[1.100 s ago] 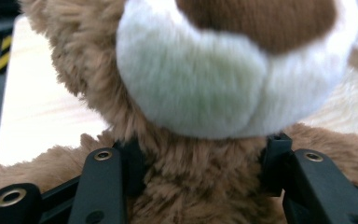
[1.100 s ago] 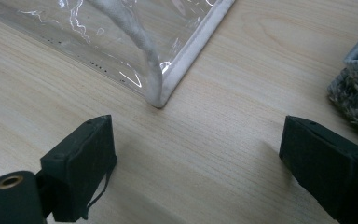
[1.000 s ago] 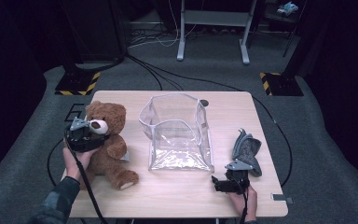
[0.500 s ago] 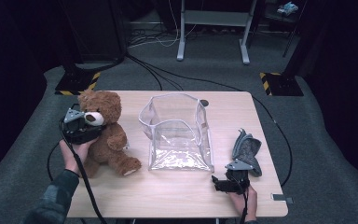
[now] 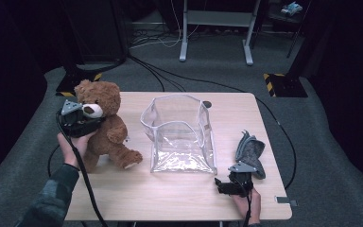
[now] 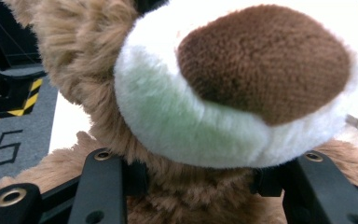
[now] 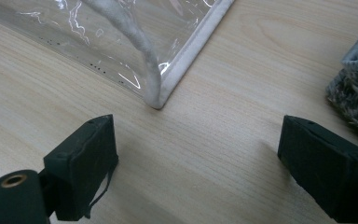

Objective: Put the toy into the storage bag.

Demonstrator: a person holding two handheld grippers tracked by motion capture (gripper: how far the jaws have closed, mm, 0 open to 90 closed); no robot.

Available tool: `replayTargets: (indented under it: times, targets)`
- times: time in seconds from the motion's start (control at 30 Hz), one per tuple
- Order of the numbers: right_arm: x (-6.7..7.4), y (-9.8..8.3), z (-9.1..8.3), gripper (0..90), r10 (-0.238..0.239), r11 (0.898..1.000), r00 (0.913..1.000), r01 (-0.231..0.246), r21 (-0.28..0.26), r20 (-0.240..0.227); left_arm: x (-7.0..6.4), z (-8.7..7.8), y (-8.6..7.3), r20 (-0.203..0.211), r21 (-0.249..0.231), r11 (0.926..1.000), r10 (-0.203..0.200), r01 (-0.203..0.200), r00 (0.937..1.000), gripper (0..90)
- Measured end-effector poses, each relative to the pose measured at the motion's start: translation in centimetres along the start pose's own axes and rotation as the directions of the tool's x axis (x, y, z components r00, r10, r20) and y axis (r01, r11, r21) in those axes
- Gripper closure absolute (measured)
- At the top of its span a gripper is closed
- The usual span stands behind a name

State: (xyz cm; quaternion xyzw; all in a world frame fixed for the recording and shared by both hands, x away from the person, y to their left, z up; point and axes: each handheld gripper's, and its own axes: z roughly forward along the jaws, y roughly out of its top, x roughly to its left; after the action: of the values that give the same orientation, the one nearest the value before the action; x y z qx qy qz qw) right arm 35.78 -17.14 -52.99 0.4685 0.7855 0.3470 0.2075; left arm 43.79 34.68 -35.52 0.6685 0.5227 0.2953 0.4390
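Note:
A brown teddy bear (image 5: 108, 130) with a white muzzle (image 6: 233, 84) hangs upright over the left end of the wooden table (image 5: 170, 198). My left gripper (image 5: 82, 124) is shut on its neck just under the chin, one black jaw on each side of the fur (image 6: 200, 186). A clear plastic bag (image 5: 179, 137) with white trim stands open at the table's middle. My right gripper (image 5: 227, 187) rests low near the front right edge, open with bare wood between its jaws (image 7: 200, 154). The bag's bottom corner (image 7: 156, 100) lies just ahead of it.
A grey knitted item (image 5: 250, 151) lies on the table right beside the right gripper and shows at the right edge of the right gripper view (image 7: 354, 88). Black cables (image 5: 170, 78) cross the grey floor behind the table, near yellow-and-black striped bases (image 5: 283, 80).
My left gripper has risen with the bear, whose head now sits higher and body hangs more upright. The right gripper has stayed put.

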Motion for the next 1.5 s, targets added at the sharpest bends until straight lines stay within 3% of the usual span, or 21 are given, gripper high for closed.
replayTargets:
  times: [0.47,1.5]
  targets:
    - [0.0,0.0,0.0,10.9,0.003,1.000,1.0000,-0.003,0.000,-0.002,0.6,0.0,3.4,-0.058,-0.041,0.9992,0.000,-0.002,0.9983,49.6]
    - [0.0,0.0,0.0,10.9,-0.002,1.000,1.0000,0.002,-0.002,0.002,-1.5,0.5,11.0,-0.108,-0.125,0.9905,0.043,-0.057,0.9932,48.8]
